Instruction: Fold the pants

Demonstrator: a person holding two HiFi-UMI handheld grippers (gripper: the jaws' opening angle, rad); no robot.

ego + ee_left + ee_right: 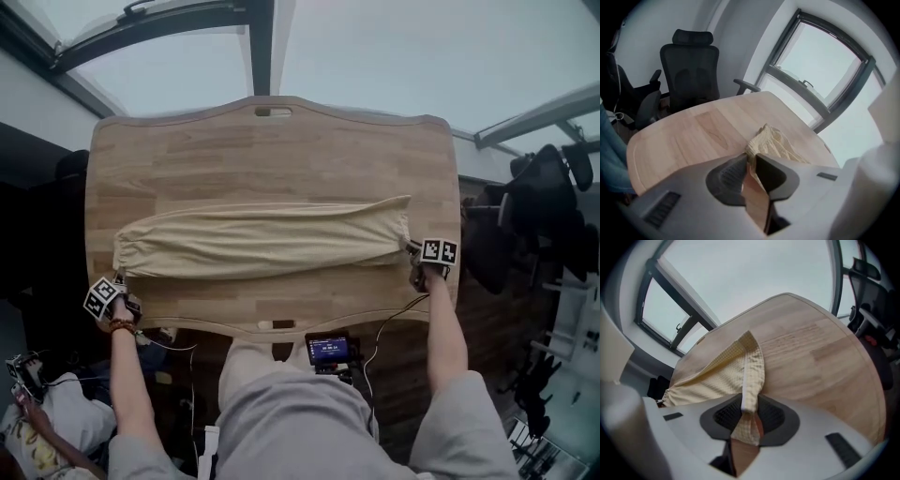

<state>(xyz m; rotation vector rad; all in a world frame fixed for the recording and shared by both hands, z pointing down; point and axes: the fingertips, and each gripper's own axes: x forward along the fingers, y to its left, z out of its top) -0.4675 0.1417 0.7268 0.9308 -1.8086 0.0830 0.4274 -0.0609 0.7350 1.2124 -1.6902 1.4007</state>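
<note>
Cream pants [262, 242] lie folded lengthwise as a long band across the wooden table [262, 150]. The left gripper [120, 279] is at the band's left end near the table's front left corner. In the left gripper view, its jaws [750, 159] stand nearly together, pinching the crumpled edge of the pants [773, 143]. The right gripper [413, 251] is at the band's right end. In the right gripper view, the pants' thick hem [752, 366] runs down between the jaws of the right gripper [749, 411], which are shut on it, and the cloth lifts off the table [815, 352] there.
A small device with a lit screen [328, 350] sits at the table's front edge, cables trailing from it. Black office chairs stand beyond the table's left end [689, 70] and right end [544, 202]. Another person's hand [28, 412] shows at the lower left.
</note>
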